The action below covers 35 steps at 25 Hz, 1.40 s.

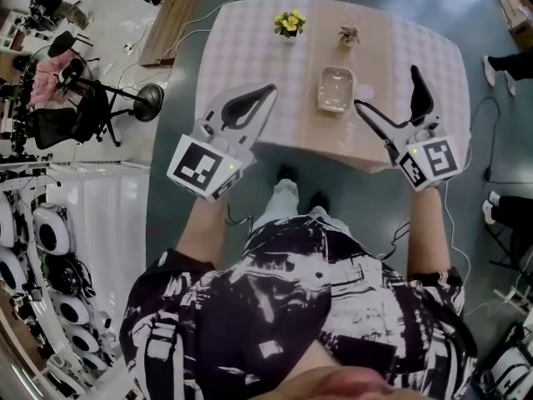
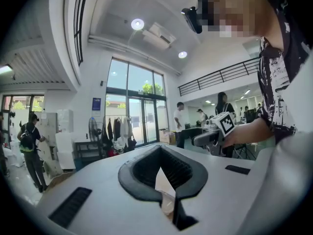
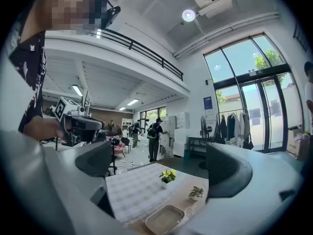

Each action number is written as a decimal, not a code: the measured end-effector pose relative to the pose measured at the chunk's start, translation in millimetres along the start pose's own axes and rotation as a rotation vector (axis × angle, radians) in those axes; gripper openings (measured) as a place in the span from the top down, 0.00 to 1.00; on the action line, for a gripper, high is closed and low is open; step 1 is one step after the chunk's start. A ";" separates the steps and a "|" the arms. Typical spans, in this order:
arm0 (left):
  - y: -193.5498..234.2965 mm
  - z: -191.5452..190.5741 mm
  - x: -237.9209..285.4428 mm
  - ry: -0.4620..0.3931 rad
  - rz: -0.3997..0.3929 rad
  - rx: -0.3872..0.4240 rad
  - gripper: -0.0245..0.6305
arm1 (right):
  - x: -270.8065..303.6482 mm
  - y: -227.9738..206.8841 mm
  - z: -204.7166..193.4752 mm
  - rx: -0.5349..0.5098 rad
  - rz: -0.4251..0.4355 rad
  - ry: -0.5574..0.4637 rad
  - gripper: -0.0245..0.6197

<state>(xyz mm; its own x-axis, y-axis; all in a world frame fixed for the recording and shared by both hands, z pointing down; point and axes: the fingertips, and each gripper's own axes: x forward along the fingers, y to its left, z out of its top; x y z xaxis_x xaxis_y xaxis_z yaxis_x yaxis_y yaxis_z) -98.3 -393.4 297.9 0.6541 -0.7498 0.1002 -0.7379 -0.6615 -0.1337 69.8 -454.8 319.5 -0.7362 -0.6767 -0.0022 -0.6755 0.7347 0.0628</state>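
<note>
Though agape, right tongs (image 1: 386,86) near clear rectangular tray (image 1: 336,90)

I see table (image 1: 250,65) w/ checked cloth, tan strip along near edge. Yellow flower pot (image 1: 290,23) at far side. Small green plant (image 1: 349,34) to its right, apart. Left of table: black office chair (image 1: 62,111), round stand base (image 1: 150,101) just beside. White round units (image 1: 52,236) stacked bottom left. Bkgd: person w/ backpack (image 3: 154,138), clothes rack (image 3: 232,126) by glass doors (image 3: 254,111).
</note>
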 end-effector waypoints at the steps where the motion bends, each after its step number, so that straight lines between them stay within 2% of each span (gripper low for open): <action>1: 8.5 -1.6 6.2 -0.007 -0.018 0.000 0.96 | 8.6 -7.5 -7.6 0.001 -0.020 0.012 0.07; 7: 47.1 -8.3 39.0 0.001 -0.122 -0.019 0.96 | 51.4 -49.7 -69.6 0.060 -0.107 0.119 0.07; 11: 61.6 -20.2 52.2 -0.017 -0.191 -0.052 0.96 | 74.0 -68.6 -131.0 0.124 -0.139 0.211 0.07; 17: 74.1 -46.7 77.2 0.016 -0.224 -0.091 0.96 | 84.4 -100.7 -244.2 0.296 -0.170 0.376 0.13; 20: 80.2 -59.8 81.0 0.040 -0.228 -0.106 0.96 | 88.6 -104.9 -284.5 0.351 -0.172 0.440 0.15; 26: 94.8 -72.6 75.7 0.068 -0.215 -0.122 0.96 | 98.5 -96.5 -333.2 0.445 -0.158 0.523 0.21; 35: 98.7 -77.0 74.2 0.088 -0.200 -0.127 0.96 | 91.8 -96.9 -367.7 0.568 -0.143 0.588 0.49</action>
<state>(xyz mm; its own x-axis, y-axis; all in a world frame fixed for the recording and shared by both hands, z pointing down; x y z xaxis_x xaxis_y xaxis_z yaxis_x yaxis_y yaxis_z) -135.3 -515.4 368.1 0.7764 -0.5981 0.1988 -0.6137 -0.7893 0.0223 82.8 -605.7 680.2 -0.6069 -0.5637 0.5602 -0.7946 0.4454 -0.4126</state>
